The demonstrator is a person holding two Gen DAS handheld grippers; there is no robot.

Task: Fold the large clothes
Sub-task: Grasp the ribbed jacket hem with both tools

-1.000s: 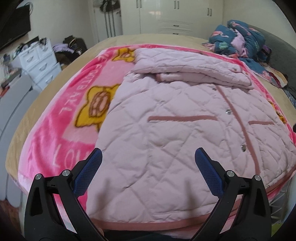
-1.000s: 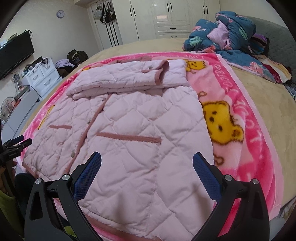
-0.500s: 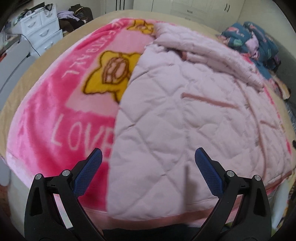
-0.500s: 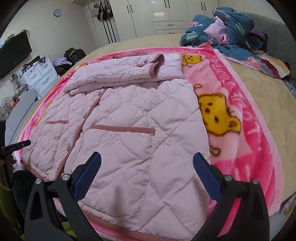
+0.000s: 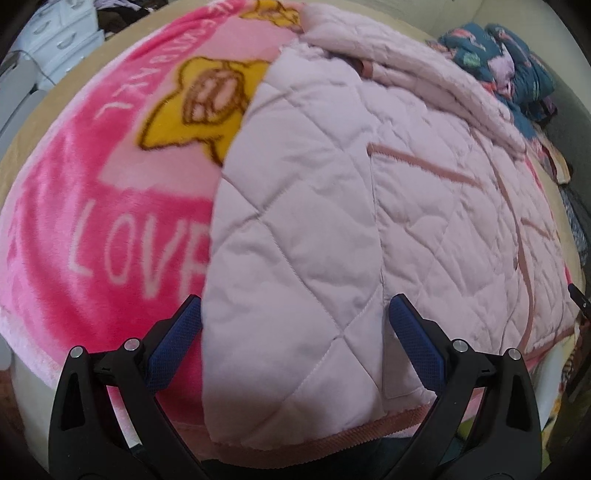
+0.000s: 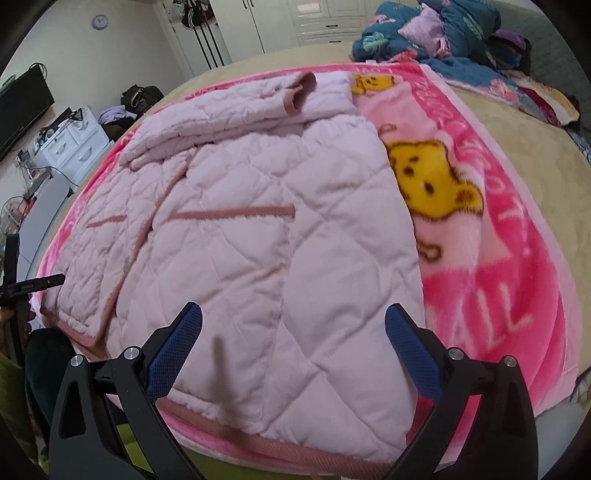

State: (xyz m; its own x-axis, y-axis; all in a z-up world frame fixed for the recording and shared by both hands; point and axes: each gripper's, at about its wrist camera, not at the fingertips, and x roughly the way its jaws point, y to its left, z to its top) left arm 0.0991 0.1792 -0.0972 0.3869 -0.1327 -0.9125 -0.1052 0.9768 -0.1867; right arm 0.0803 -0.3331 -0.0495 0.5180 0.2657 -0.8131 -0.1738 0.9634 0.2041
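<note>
A pale pink quilted jacket (image 5: pixel 351 192) lies front up on a bright pink cartoon blanket (image 5: pixel 92 192), its sleeves folded across the top. In the left wrist view my left gripper (image 5: pixel 295 314) hovers open just above the jacket's left hem corner, with the jacket's side edge between its blue pads. The right wrist view shows the same jacket (image 6: pixel 258 229) and my right gripper (image 6: pixel 293 325) open over the right hem corner, close to the trimmed hem (image 6: pixel 280 443). Neither gripper holds cloth. The left gripper's tip (image 6: pixel 40 282) pokes in at the far left.
The blanket (image 6: pixel 498 240) covers a tan bed (image 6: pixel 535 147). A heap of blue flowered bedding (image 6: pixel 436 33) sits at the bed's far right. White drawers (image 6: pixel 70 144) and a black screen (image 6: pixel 22 107) stand to the left; white wardrobes line the back wall.
Both grippers have dropped lower and moved in toward the jacket's hem corners; the left one shifted left to the jacket's side edge. Both stayed open.
</note>
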